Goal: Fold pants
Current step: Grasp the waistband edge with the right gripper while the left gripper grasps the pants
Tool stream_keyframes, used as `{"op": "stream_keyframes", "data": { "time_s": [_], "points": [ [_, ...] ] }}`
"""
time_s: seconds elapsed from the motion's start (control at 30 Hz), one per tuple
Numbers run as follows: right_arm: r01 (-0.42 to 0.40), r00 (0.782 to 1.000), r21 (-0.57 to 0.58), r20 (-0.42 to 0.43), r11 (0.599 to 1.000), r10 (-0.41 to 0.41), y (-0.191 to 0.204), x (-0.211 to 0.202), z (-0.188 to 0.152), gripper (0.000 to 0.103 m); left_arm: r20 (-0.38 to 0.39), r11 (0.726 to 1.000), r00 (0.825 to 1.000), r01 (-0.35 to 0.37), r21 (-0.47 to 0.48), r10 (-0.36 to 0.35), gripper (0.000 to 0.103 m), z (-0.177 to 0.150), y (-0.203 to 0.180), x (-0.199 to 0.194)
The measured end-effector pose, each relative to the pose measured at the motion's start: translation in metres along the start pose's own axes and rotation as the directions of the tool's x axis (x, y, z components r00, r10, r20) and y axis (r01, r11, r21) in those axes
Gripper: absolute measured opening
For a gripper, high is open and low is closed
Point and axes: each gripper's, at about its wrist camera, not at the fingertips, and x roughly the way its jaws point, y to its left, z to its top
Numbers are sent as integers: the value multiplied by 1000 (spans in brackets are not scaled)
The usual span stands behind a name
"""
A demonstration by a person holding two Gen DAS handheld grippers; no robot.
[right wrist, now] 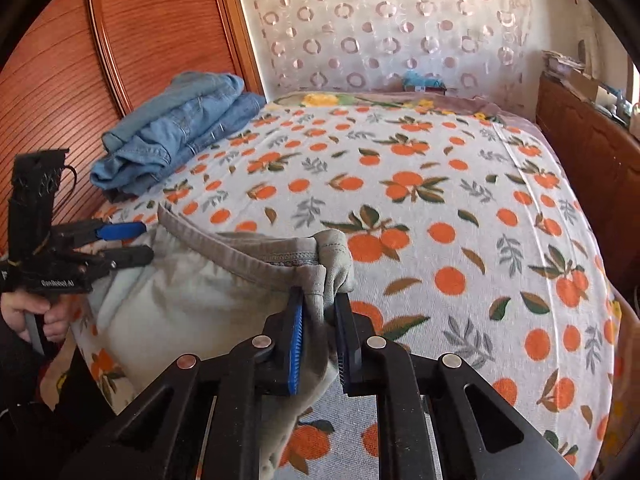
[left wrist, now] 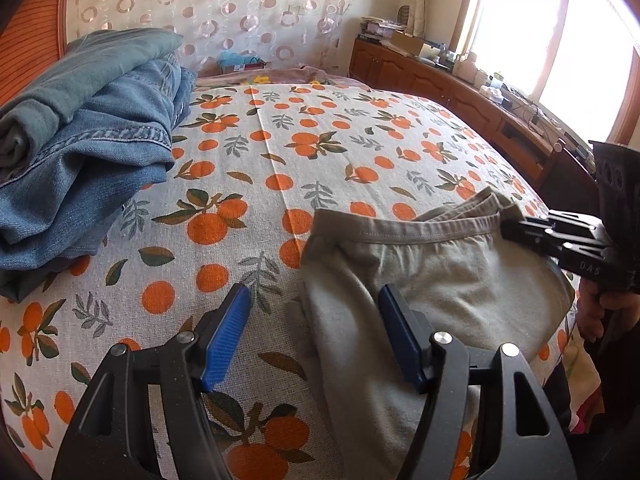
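Note:
Grey-beige pants (left wrist: 436,276) lie near the front edge of the bed, waistband (left wrist: 432,232) toward the far side; they also show in the right wrist view (right wrist: 188,304). My left gripper (left wrist: 316,300) is open, its blue pads (left wrist: 230,328) straddling the left edge of the pants, not gripping. It shows at the left in the right wrist view (right wrist: 136,242). My right gripper (right wrist: 320,312) is shut on the waistband's right end (right wrist: 320,256). It shows at the right in the left wrist view (left wrist: 516,228).
A pile of blue jeans (left wrist: 84,136) sits at the bed's far left by the wooden headboard (right wrist: 132,32). The orange-print bedspread (left wrist: 320,152) covers the bed. A wooden cabinet (left wrist: 448,88) with clutter runs along the right wall under the window.

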Motion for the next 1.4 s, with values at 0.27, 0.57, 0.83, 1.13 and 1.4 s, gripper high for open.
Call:
{"op": "stream_keyframes", "data": {
  "time_s": [0.27, 0.57, 0.83, 1.13, 1.4],
  "points": [
    [41, 999, -25, -1, 999, -41, 10, 5, 1, 15, -3, 999, 999, 43, 15, -43, 43, -1, -7, -1],
    [31, 999, -8, -4, 999, -31, 3, 5, 0, 15, -6, 998, 998, 69, 3, -69, 29, 4, -10, 6],
    [22, 1000, 9, -13, 1000, -22, 0, 6, 1, 23, -13, 998, 998, 59, 14, -59, 29, 5, -13, 7],
    [19, 1000, 10, -17, 1000, -19, 0, 6, 2, 27, -6, 997, 997, 74, 21, -74, 22, 5, -14, 7],
    [16, 1000, -9, -23, 1000, -16, 4, 8, 2, 34, 7, 996, 996, 84, 6, -84, 15, 3, -13, 3]
  ]
}}
